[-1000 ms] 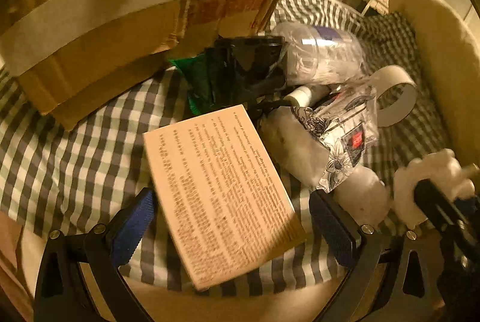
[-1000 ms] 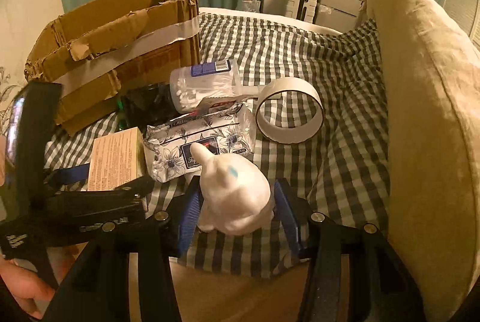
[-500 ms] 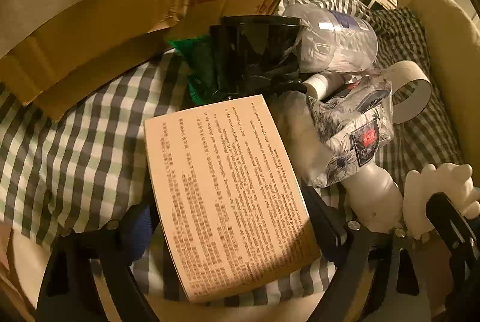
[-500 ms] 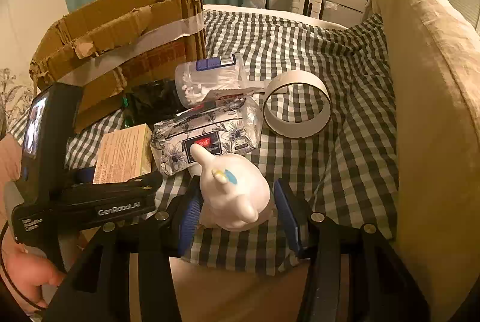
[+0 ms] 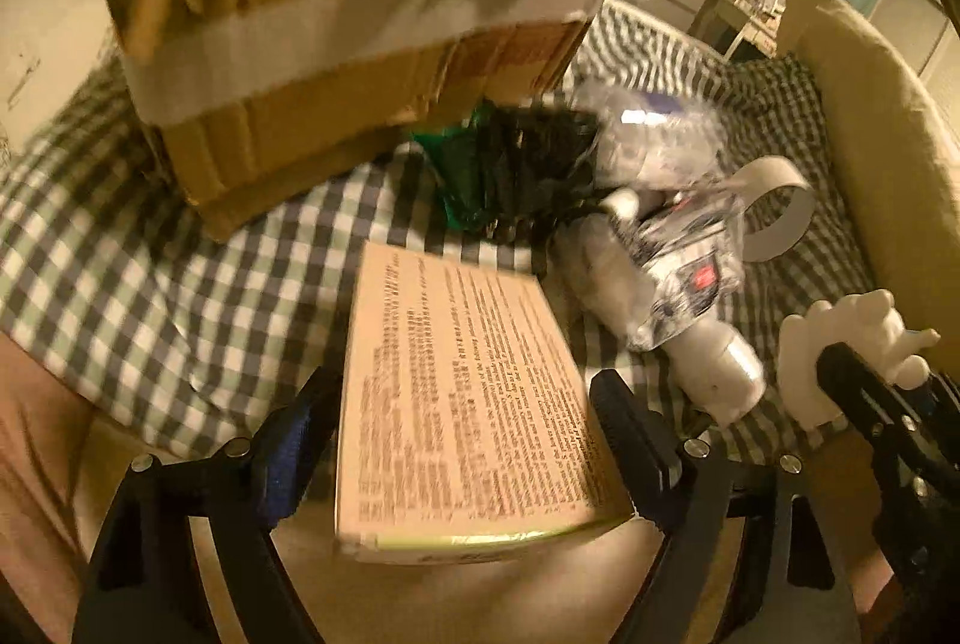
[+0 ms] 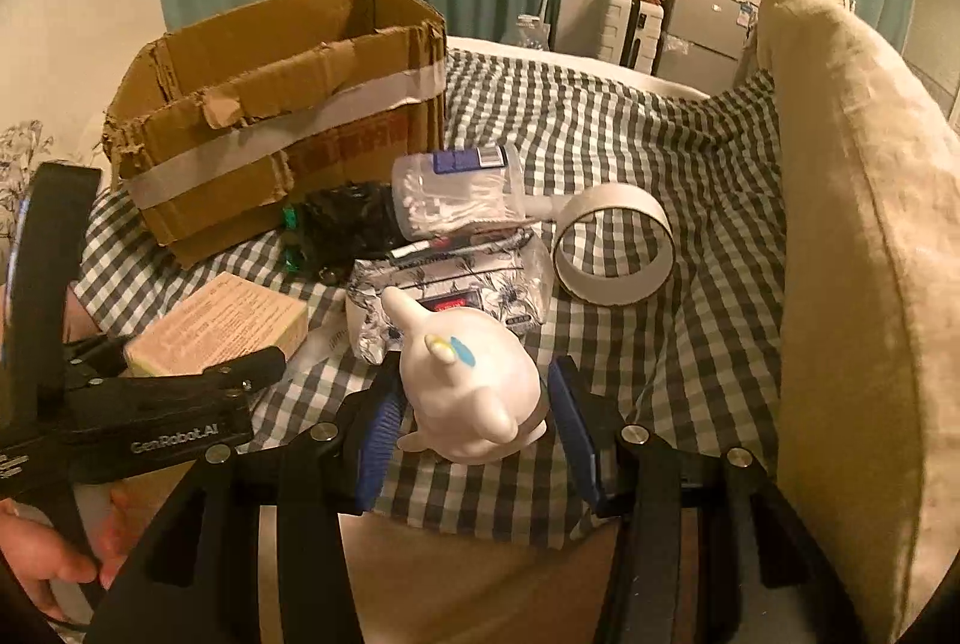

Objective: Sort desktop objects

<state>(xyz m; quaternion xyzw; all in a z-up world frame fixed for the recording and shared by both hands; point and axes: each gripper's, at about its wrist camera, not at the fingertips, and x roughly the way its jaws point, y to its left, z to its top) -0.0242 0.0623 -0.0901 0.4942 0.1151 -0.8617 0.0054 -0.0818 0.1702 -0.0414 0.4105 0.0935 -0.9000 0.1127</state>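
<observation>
We see the left claw (image 5: 462,440) clamped on the tan printed box (image 5: 462,404), raised off the checkered bed (image 6: 690,284). Right claw (image 6: 471,422) brackets the white figurine (image 6: 474,392); grip unclear.

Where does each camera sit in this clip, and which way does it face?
Left wrist: on the left hand-held gripper, looking along its fingers over the printed box toward the cardboard box; the right hand-held gripper shows at right.
Right wrist: on the right hand-held gripper, facing the white figurine and tape roll; the left gripper and a hand show at left.
Shared: both boxes, figurine, tape roll, checked cloth.
</observation>
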